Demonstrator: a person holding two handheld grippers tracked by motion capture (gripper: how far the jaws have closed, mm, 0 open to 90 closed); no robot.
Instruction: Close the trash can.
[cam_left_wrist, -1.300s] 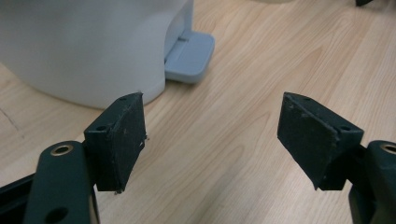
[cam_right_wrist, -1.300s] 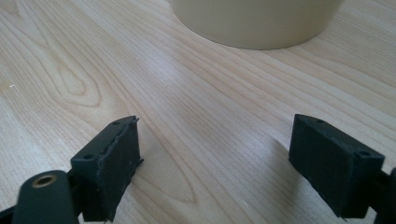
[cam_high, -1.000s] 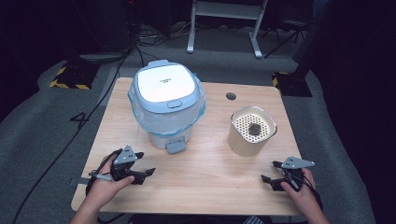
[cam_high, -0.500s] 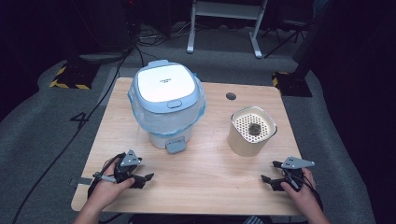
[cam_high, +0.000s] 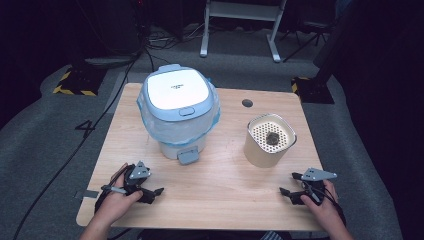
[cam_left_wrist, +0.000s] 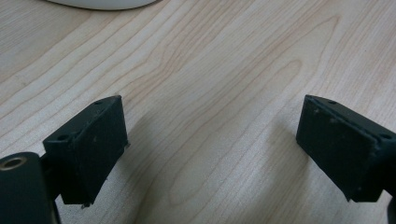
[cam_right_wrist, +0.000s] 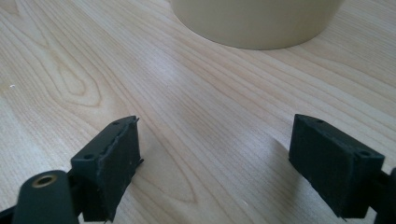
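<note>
1. The beige canister (cam_high: 269, 142) sits at about two o'clock on the table (cam_high: 225, 200), upright, its perforated top showing a small dark lump (cam_high: 273, 138) in the middle. It is the thing nearest the right gripper, and nothing touches it.

2. Nearest us, at five o'clock, the right gripper (cam_high: 286, 192) rests low by the table's front edge, jaws spread wide and gripping nothing. In the right gripper view (cam_right_wrist: 215, 163) bare wood lies between the pads and the canister's base (cam_right_wrist: 257, 23) looms just ahead.

3. At seven o'clock, the left gripper (cam_high: 156, 192) has just been opening. Its jaws now stand fully parted with only wood grain between them in the left gripper view (cam_left_wrist: 210, 149).

4. Further out, at eleven o'clock, the white and blue pedal bin (cam_high: 177, 112) stands with its lid shut, a clear liner bunched around its rim and its foot pedal (cam_high: 188, 156) pointing towards us.

5. Where are we? My read: right at the start. Both tools are free and well apart from bin and canister. Reaching, gripping the canister and, I would guess, opening the bin are all left to do.
</note>
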